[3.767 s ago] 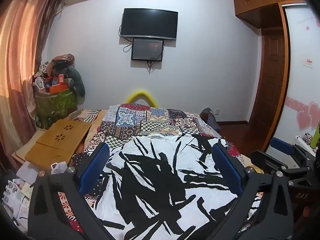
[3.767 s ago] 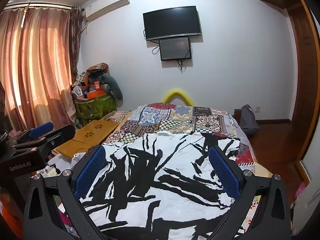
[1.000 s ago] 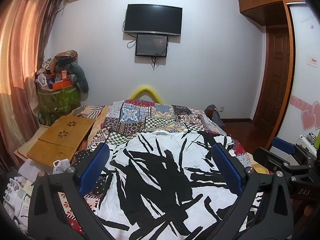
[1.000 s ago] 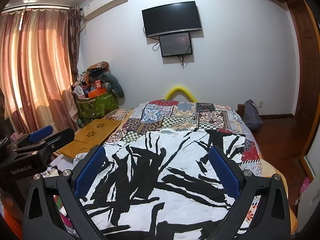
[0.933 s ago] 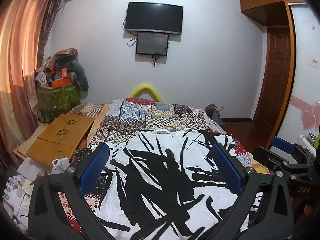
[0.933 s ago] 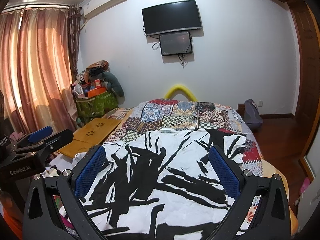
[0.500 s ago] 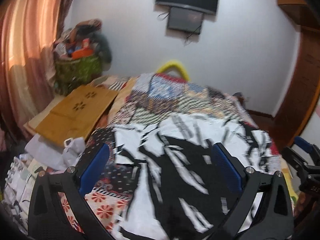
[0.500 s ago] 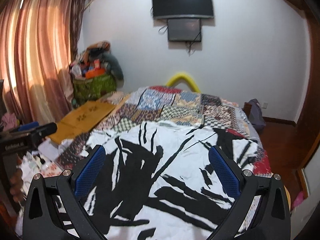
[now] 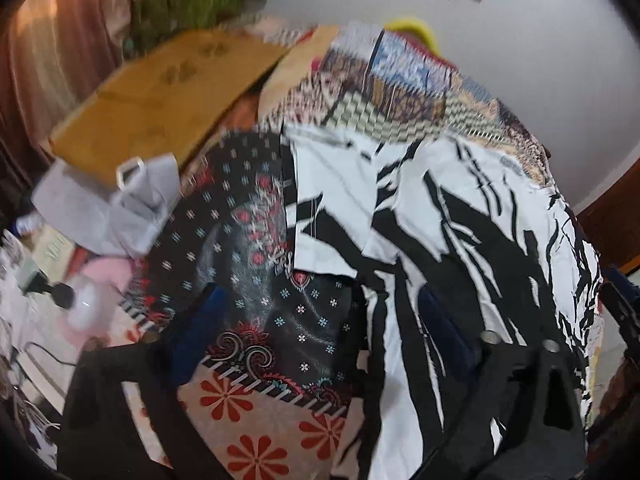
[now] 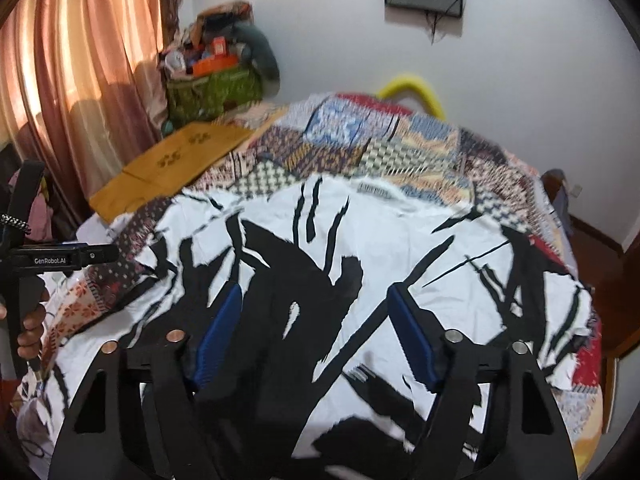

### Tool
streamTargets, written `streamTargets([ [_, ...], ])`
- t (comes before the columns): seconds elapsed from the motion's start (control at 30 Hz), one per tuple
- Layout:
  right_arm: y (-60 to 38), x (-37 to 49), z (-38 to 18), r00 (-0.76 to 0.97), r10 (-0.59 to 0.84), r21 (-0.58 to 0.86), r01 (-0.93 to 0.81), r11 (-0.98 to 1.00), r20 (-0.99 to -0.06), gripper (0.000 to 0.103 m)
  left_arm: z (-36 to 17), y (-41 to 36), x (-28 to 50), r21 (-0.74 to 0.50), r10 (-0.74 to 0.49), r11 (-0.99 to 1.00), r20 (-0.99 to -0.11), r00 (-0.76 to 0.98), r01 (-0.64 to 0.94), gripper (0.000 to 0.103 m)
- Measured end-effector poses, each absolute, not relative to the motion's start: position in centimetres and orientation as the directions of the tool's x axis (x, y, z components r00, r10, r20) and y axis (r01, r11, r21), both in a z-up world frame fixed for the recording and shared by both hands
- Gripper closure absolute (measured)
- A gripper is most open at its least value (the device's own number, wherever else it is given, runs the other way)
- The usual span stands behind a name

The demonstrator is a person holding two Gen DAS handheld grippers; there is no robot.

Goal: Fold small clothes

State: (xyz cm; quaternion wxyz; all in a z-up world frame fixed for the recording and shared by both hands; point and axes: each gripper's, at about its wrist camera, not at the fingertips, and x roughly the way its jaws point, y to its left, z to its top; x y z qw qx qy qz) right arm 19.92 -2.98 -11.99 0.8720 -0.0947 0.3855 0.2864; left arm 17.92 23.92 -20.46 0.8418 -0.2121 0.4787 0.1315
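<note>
The shirt (image 10: 360, 280) lay flat on the bed (image 10: 360, 148), ready to fold. The left gripper (image 9: 320, 332), at 9 o'clock by its edge, and the right gripper (image 10: 316, 336) over its middle were closing, pinching nothing yet.

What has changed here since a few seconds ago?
Both grippers have tipped down toward the black-and-white shirt. The left gripper swung to the shirt's left edge, over the patterned bedspread. Both sets of jaws are closing, the right gripper more so; neither grips cloth yet. The shirt lies spread as before.
</note>
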Motion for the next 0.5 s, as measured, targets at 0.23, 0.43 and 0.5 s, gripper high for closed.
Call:
streamTargets([
  [0.23, -1.6, 22.9, -14.7, 0.455, 0.414, 0.075, -0.597, 0.799, -0.788, 0.038, -23.5, 24.1, 19.9, -0.432, -0.241, 0.809, -0.863, 0.444, -0.400, 0.024],
  [0.43, -1.4, 23.7, -16.9, 0.378, 0.413, 0.109, -0.615, 0.781, -0.829, 0.038, -26.3, 24.5, 21.7, -0.620, -0.474, 0.678, -0.780, 0.409, -0.395, 0.060],
  [0.5, -1.5, 23.7, -17.6, 0.354, 0.417, 0.125, -0.618, 0.776, -0.837, 0.038, -27.3, 25.1, 22.5, -0.650, -0.503, 0.637, -0.758, 0.415, -0.414, 0.062],
])
